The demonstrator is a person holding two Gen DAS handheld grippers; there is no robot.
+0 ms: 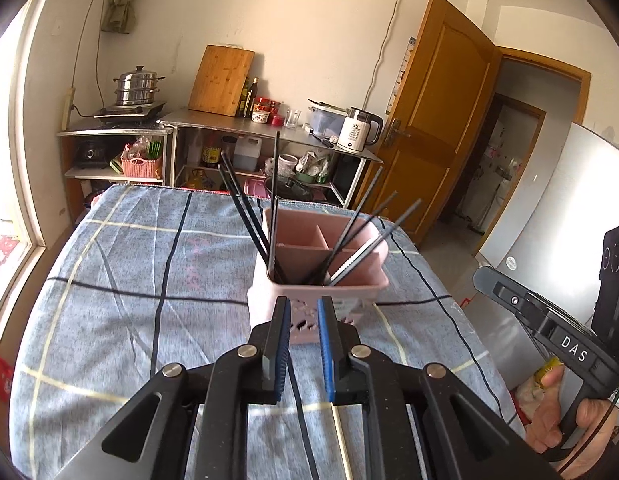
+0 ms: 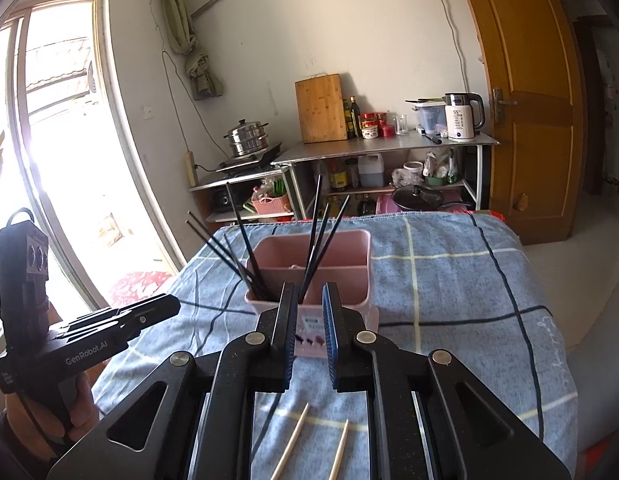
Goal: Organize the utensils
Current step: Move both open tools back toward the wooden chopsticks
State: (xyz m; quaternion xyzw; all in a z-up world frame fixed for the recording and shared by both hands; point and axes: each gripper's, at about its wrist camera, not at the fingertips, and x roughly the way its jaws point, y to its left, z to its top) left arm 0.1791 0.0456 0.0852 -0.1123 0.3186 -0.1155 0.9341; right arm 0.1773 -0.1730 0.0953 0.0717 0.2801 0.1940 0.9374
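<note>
**Chopsticks stand in pink holder, both tongs empty**

Chopsticks [image 1: 253, 216], dark and thin, lean out of a pink divided holder [image 1: 321, 264] at the middle of the left wrist frame, fanned left and right from its nearest compartments. The holder stands on a blue checked cloth [image 1: 129, 264]. The left gripper [image 1: 303, 344], at lower centre, has its blue pads a little apart with nothing between them, just short of the holder's front wall. In the right wrist view the right gripper [image 2: 308, 336] likewise shows a narrow gap and pinches nothing. Two pale wooden chopsticks [image 2: 293, 444] lie on the cloth at the bottom of that frame, beside what may be one dark stick, partly hidden by the jaws.
</note>
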